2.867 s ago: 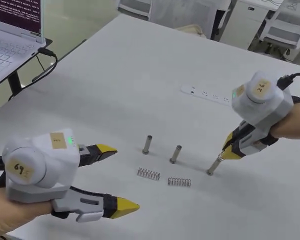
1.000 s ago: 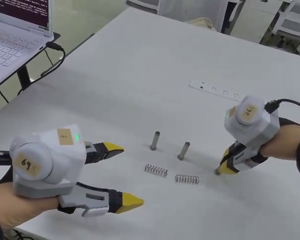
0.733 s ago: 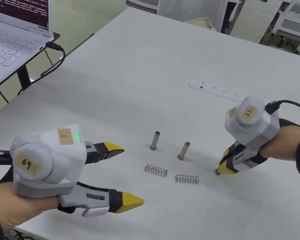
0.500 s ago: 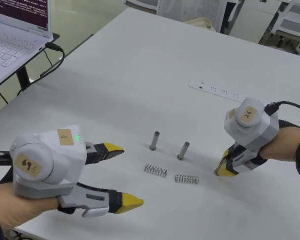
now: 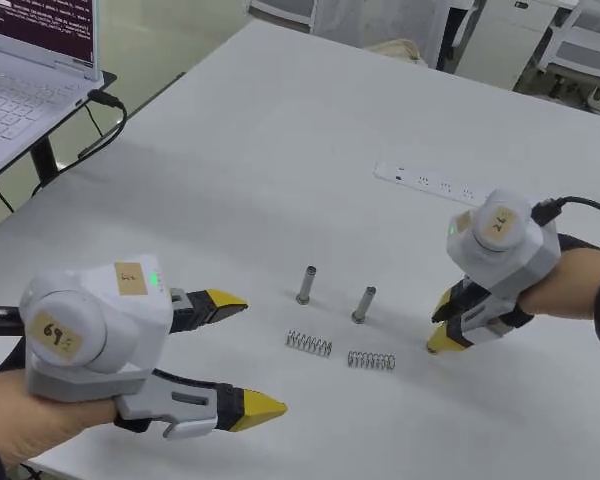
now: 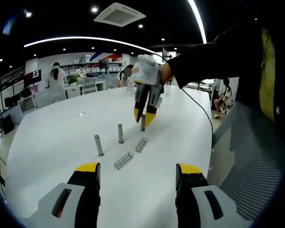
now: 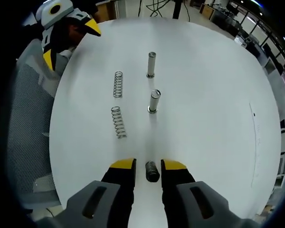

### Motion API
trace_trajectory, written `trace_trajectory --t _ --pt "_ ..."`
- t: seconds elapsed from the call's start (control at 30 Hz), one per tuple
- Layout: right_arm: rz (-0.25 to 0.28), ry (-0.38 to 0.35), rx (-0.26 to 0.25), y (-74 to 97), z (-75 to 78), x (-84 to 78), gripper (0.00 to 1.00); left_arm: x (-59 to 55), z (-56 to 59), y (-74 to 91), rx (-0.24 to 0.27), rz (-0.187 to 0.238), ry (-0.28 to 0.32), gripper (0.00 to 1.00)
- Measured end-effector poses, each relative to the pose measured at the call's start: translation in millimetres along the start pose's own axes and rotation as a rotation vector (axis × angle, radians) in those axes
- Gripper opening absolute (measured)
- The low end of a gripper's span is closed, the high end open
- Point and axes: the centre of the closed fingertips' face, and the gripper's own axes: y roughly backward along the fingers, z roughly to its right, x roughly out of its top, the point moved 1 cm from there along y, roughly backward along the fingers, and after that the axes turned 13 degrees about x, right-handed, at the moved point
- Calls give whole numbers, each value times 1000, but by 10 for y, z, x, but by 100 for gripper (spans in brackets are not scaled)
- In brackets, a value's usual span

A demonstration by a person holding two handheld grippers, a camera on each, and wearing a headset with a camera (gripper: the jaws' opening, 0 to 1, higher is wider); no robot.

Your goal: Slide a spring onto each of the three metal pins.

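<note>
Big white table (image 5: 280,150) first: smooth and flat around the work; nothing there to stop a dropped spring rolling or bouncing off toward an edge.

Next down, left gripper (image 5: 255,352): hovering low at the near left, jaws spread wide, holding nothing, well apart from the parts; could sweep a spring aside or clip a pin if swung in carelessly.

Right gripper (image 7: 148,165): tips down by the table at the far-right pin (image 6: 143,122), jaws a little apart on either side of it, not clearly squeezing anything; looks like one spring already seated on that pin, with coils visible between the yellow tips in the right gripper view. Biggest worry here: backing off crooked and snagging a coil, dragging the spring back up or tipping the pin over; no visible base under these pins, so probably just standing free.

Then the two bare pins (image 5: 306,284) (image 5: 363,304): upright, near each other, left of the sprung one; easy to knock flat with a jaw while reaching for the springs in front.

Smallest, the two loose springs (image 5: 309,344) (image 5: 371,360): lying flat just in front of the bare pins, apart from each other; thin and squashy, so likely to ping out of a hard pinch, or get grabbed crosswise and refuse to line up with a pin top; gentler grip near one end probably safer.
</note>
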Motion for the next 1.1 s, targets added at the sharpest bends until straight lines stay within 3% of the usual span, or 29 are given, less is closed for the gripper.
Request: trace_trajectory --t 0.4,0.8,1.1 --pt "14 91 35 -30 -193 290 18 -2 -5 18 5 0 0 60" --pt "-26 149 77 -258 -377 343 16 21 17 30 5 7 -1 59" --pt "-64 177 81 -397 -377 324 13 -3 6 48 11 5 4 59"
